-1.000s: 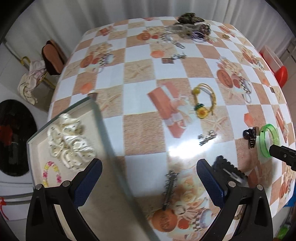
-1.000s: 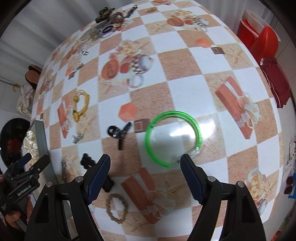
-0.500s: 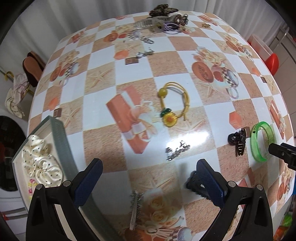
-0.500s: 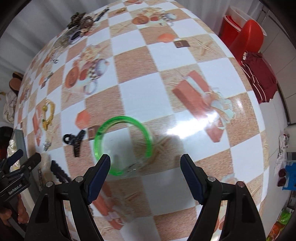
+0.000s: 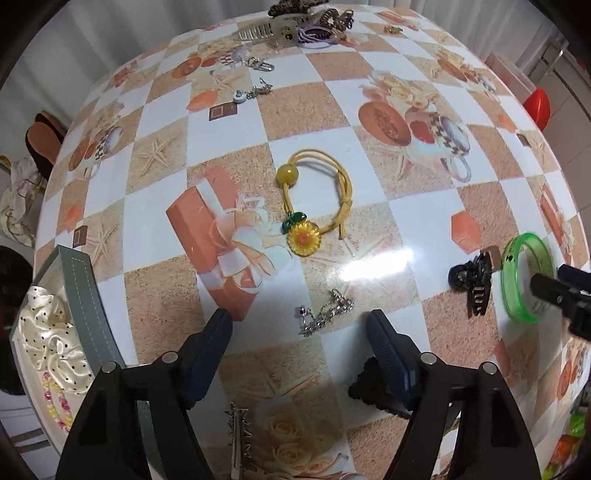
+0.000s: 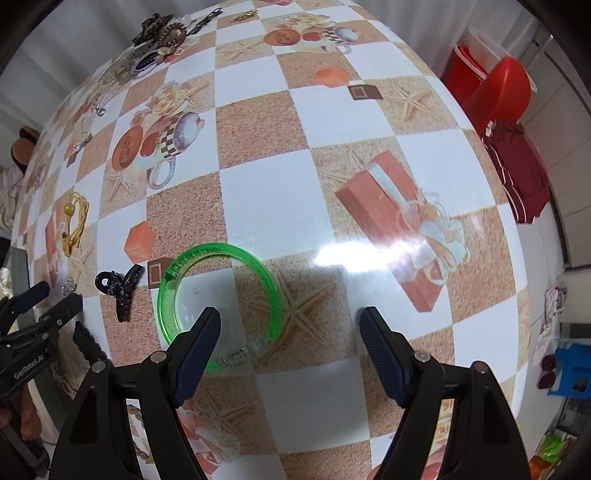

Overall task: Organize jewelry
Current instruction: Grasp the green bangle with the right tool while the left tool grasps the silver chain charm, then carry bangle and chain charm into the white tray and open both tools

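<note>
Surface: checkered orange-and-white oilcloth table (image 5: 303,122) printed with gift boxes, cups and starfish; pale curtains behind, a red plastic chair (image 6: 506,88) off to one side.
Left gripper (image 5: 301,332): I have it aimed steeply down at the table, blue-padded fingers spread with nothing pinched; the jaws have just been closing in a little, and the small silver chain earring (image 5: 323,312) lies on the cloth between the tips, untouched.
Right gripper (image 6: 290,325): I see it pointing straight down, fingers spread wide and gripping nothing; its left finger sits over the inside of the translucent green plastic bangle (image 6: 218,295), which lies flat on the table.
Nearby pieces: yellow cord hair tie with a sunflower charm (image 5: 314,199) just beyond the earring; black claw hair clip (image 5: 472,284) beside the bangle.
Tray: grey open box (image 5: 85,306) at the table's left edge, holding a cream polka-dot satin scrunchie (image 5: 48,339).
Far edge: pile of mixed hair accessories (image 5: 310,22).
</note>
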Available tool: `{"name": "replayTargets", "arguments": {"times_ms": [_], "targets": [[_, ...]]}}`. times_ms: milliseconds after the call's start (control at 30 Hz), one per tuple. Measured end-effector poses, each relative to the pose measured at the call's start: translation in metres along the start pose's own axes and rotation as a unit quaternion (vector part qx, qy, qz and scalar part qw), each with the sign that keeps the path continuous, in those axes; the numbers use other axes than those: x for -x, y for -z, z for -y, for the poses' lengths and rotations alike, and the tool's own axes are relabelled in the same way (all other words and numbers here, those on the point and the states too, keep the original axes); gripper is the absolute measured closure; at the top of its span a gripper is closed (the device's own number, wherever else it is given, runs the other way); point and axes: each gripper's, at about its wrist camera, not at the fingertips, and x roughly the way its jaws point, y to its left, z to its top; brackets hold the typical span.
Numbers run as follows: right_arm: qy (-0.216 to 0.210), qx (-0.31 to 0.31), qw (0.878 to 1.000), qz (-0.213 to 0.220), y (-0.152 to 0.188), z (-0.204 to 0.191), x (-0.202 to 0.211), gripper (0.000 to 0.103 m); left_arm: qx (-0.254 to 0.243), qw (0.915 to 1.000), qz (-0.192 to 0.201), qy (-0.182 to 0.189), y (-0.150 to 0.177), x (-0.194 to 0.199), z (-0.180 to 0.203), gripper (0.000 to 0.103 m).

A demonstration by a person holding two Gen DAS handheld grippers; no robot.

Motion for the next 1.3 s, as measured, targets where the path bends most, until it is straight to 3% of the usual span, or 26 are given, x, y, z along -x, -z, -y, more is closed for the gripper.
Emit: {"name": "replayTargets", "arguments": {"times_ms": [133, 200, 433, 500, 600, 667, 1300], "targets": [[0.012, 0.032, 0.999, 0.006, -0.002, -0.015, -0.003, 0.023, -0.003, 1.0000, 0.003, 0.005, -0.002, 0.000, 0.002, 0.025], [0.019, 0.046, 0.999, 0.009, -0.002, -0.021, -0.004, 0.027, -0.006, 0.9999, 0.005, 0.013, -0.002, 0.001, 0.003, 0.035], [0.027, 0.066, 0.997, 0.015, 0.001, -0.034, 0.000, 0.045, -0.012, 0.9996, 0.009, 0.024, -0.002, 0.003, 0.008, 0.053], [0.026, 0.073, 0.997, 0.015, 0.004, -0.040, 0.001, 0.051, -0.013, 0.9995, 0.011, 0.026, 0.000, 0.006, 0.011, 0.066], [0.024, 0.081, 0.996, 0.016, 0.007, -0.047, 0.005, 0.066, -0.011, 0.9994, 0.011, 0.031, 0.002, 0.010, 0.015, 0.070], [0.024, 0.081, 0.996, 0.018, 0.008, -0.051, 0.006, 0.094, -0.002, 0.9992, 0.011, 0.039, 0.002, 0.012, 0.012, 0.070], [-0.042, 0.010, 0.999, 0.025, -0.006, -0.030, 0.028, 0.096, 0.054, 0.9952, 0.046, 0.067, 0.009, 0.053, -0.030, 0.070]]}}
